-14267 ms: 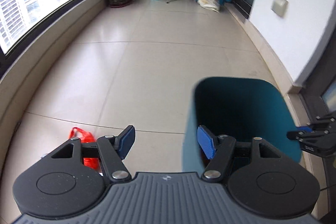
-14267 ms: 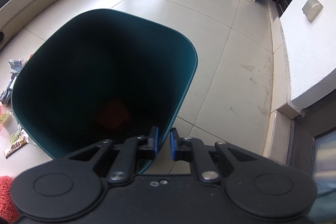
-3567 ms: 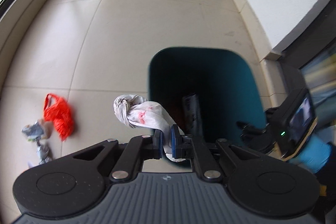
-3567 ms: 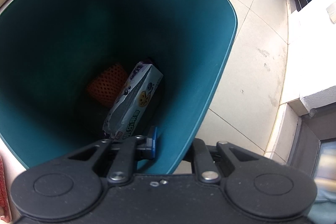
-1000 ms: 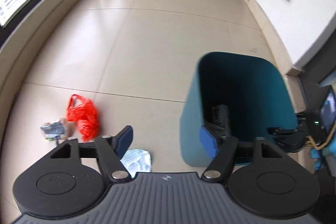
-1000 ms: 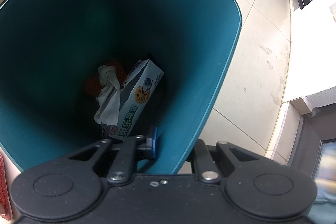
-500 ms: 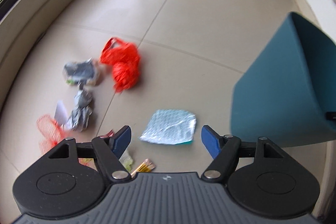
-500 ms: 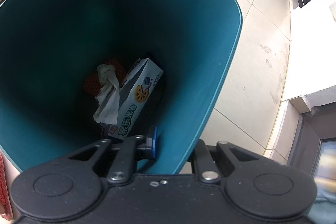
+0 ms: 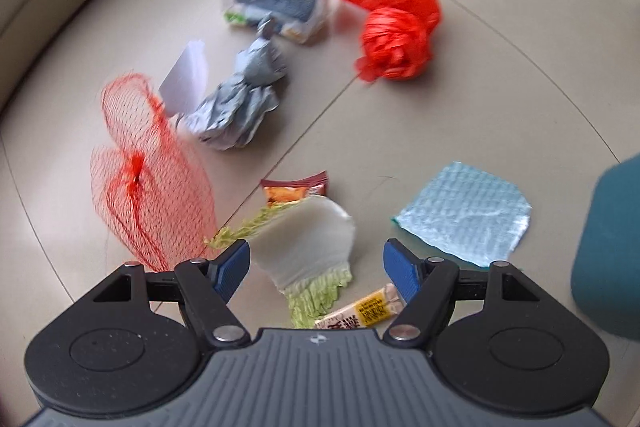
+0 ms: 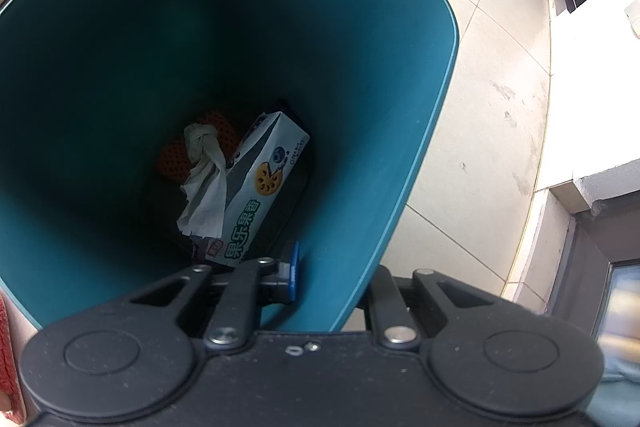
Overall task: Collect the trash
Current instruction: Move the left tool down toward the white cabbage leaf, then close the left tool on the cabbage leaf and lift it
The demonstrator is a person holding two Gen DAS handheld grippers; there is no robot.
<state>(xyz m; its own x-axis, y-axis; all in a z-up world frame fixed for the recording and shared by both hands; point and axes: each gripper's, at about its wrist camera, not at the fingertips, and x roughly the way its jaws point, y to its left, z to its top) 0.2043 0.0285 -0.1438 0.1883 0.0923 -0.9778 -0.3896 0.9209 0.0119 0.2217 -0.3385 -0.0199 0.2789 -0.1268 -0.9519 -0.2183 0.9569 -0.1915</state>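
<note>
The trash lies scattered on the tiled floor [image 9: 500,87] under the left gripper [image 9: 316,267], whose jaws stand wide apart with nothing pressed between them. Framed in the gap between them lies a pale cabbage leaf [image 9: 308,247], its green frilled end pointing back toward the gripper body. Just beside the right jaw's pad, a small yellow snack wrapper [image 9: 364,311] lies partly hidden by the gripper. Beyond the right jaw rests a flat silvery-blue foil pouch [image 9: 464,215]. By the left jaw, a red mesh net bag [image 9: 140,179] spreads over the tile, and a brown-red sachet [image 9: 296,187] touches the far edge of the leaf. Farther ahead sit a crumpled grey bag [image 9: 240,107] with a white paper scrap [image 9: 186,75] beside it, then a clear packet with dark print [image 9: 276,1], and a knotted red plastic bag [image 9: 392,27] off to the right.

At the far right edge of the left wrist view stands the teal bin [image 10: 400,47]. The right gripper [image 10: 332,275] is clamped on the bin's near rim, one jaw inside the wall and one outside. Down in the bin lie a white biscuit box [image 10: 260,187], a twisted white tissue [image 10: 204,179] draped against it, and an orange mesh piece [image 10: 172,159] beneath.
</note>
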